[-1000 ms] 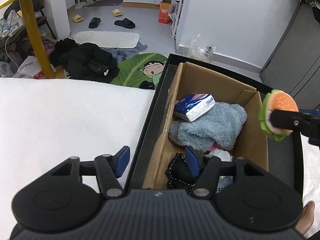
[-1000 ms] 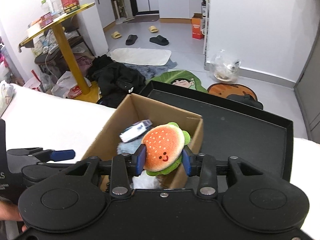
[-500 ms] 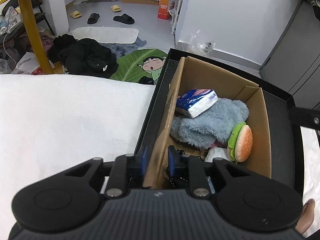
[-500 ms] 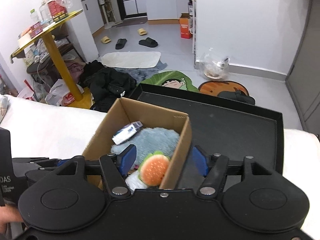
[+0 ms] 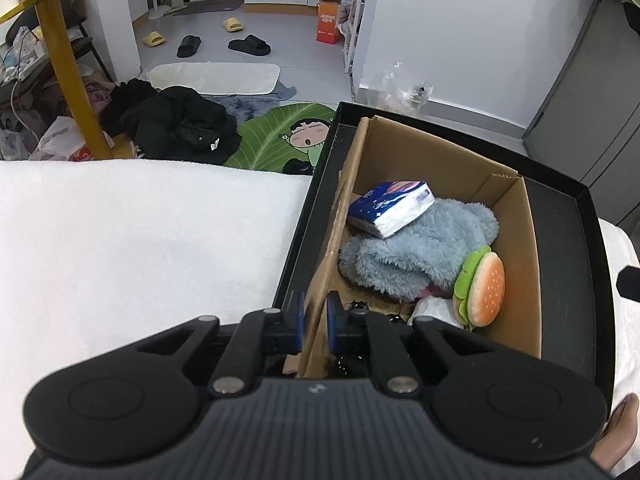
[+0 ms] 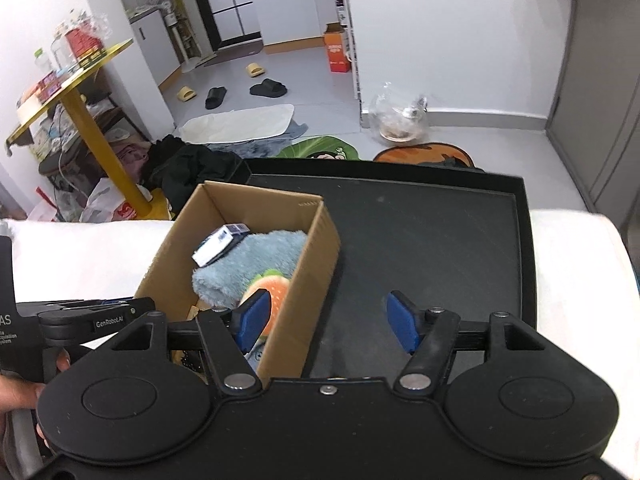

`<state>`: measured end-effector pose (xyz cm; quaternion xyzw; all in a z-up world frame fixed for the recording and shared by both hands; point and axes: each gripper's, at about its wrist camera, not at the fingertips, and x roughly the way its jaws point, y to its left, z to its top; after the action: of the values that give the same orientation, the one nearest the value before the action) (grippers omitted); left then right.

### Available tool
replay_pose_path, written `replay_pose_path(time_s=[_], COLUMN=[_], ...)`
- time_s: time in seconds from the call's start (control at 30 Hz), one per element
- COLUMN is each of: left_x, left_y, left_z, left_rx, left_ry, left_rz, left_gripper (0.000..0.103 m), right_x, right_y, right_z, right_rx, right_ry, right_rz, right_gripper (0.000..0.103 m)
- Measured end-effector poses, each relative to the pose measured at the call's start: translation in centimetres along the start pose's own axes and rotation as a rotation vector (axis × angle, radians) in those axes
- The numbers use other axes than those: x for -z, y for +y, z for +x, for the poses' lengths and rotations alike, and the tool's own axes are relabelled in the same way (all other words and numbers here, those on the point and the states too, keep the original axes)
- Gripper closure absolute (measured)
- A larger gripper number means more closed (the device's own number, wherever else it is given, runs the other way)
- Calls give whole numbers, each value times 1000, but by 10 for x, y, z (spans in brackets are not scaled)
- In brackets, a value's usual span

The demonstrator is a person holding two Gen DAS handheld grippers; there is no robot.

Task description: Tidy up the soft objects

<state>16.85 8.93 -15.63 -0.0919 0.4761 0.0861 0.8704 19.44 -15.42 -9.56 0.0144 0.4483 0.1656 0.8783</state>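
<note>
A cardboard box (image 5: 436, 160) stands in a black tray (image 5: 560, 216) on a white cloth. Inside lie a blue fluffy cloth (image 5: 416, 248), a tissue pack (image 5: 392, 208) on top of it, and a hamburger plush (image 5: 482, 286) against the right wall. My left gripper (image 5: 314, 320) is shut on the box's near left wall. In the right wrist view the box (image 6: 304, 280) holds the same plush (image 6: 272, 288). My right gripper (image 6: 326, 322) is open and empty, straddling the box's right wall, its right finger over the bare tray (image 6: 440, 240).
The white cloth (image 5: 140, 232) covers the surface left of the tray. Beyond the edge are the floor, a yellow table leg (image 5: 68, 80), dark clothes (image 5: 176, 124), mats and slippers. A grey cabinet (image 5: 592, 92) stands at the right.
My right gripper opened and dropped the hamburger plush into the box, then pulled back. My left gripper closed on the box's left wall.
</note>
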Motion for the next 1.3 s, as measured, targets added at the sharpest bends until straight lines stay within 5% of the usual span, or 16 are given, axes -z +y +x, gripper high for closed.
replay_pose_path(time_s=[0.23,0.5,0.87,1.07,1.3], left_x=[-3,-3,0,2,9], left_y=[-5,-20,-37,-48,-54], left_z=[-9,-32,-79,-107,-138], left_rx=[-2,-40,4,35,53], left_ry=[-9,-18,-75,-84,-89], left_rz=[19,72,71,105,121], left_gripper=[92,87,40,26,22], right_x=[11,22,32,37,43], right_y=[-15,-34,-51,-54,-51], right_z=[-16,-37,-67,-81,-104], right_rx=[-14,1,47,44,52], right_ry=[-10,-41,-108,-105,-131], right_rz=[63,137,203,226,238], right_gripper=[38,17,0,0,0])
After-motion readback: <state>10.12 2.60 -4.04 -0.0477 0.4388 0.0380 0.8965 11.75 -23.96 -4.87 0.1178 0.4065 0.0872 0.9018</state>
